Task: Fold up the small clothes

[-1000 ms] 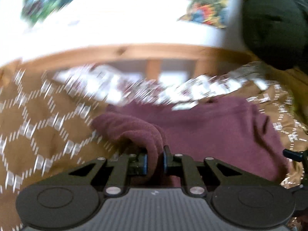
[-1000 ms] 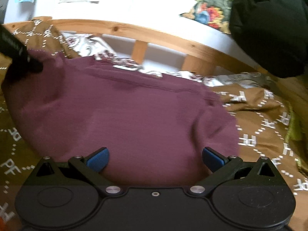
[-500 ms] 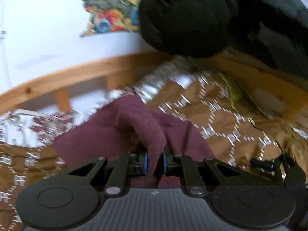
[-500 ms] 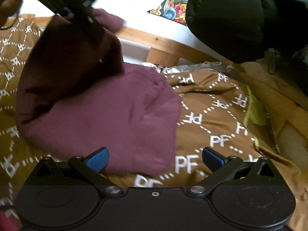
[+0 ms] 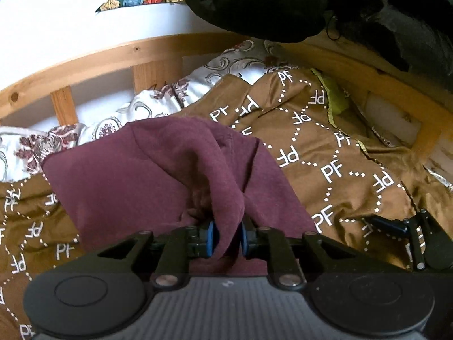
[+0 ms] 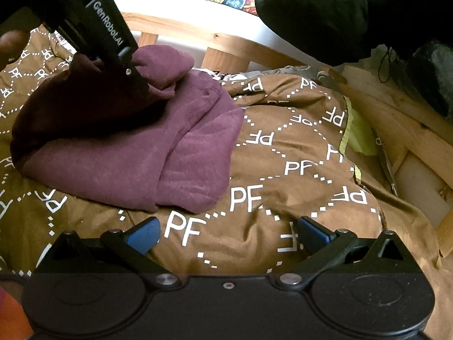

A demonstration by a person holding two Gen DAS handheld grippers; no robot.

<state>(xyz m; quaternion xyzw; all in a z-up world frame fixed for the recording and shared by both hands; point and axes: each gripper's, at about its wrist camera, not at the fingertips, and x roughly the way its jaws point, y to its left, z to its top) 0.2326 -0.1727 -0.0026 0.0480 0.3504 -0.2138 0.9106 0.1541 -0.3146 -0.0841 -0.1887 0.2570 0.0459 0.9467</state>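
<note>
A maroon garment (image 5: pixel 136 175) lies on the brown bedspread (image 5: pixel 339 147), one side folded over onto itself. My left gripper (image 5: pixel 228 238) has a bunched fold of it between its blue pads; the jaws are opening, but the cloth still fills the gap and touches both pads. In the right wrist view the left gripper (image 6: pixel 133 73) comes in from the upper left, holding the fold above the garment (image 6: pixel 184 153). My right gripper (image 6: pixel 228 232) stands open over bare bedspread (image 6: pixel 297 147), just right of the garment's edge, with nothing between its fingers.
A wooden bed rail (image 5: pixel 119 56) runs behind the bedspread. A black jacket (image 6: pixel 325 8) hangs over it at upper right. White patterned bedding (image 5: pixel 147 104) lies behind the garment. A yellow-green cloth (image 6: pixel 359 130) shows at the bedspread's right edge.
My left gripper carried the pinched fold rightward across the garment, doubling it over. My right gripper slid right, off the garment and onto the bedspread, staying open.
</note>
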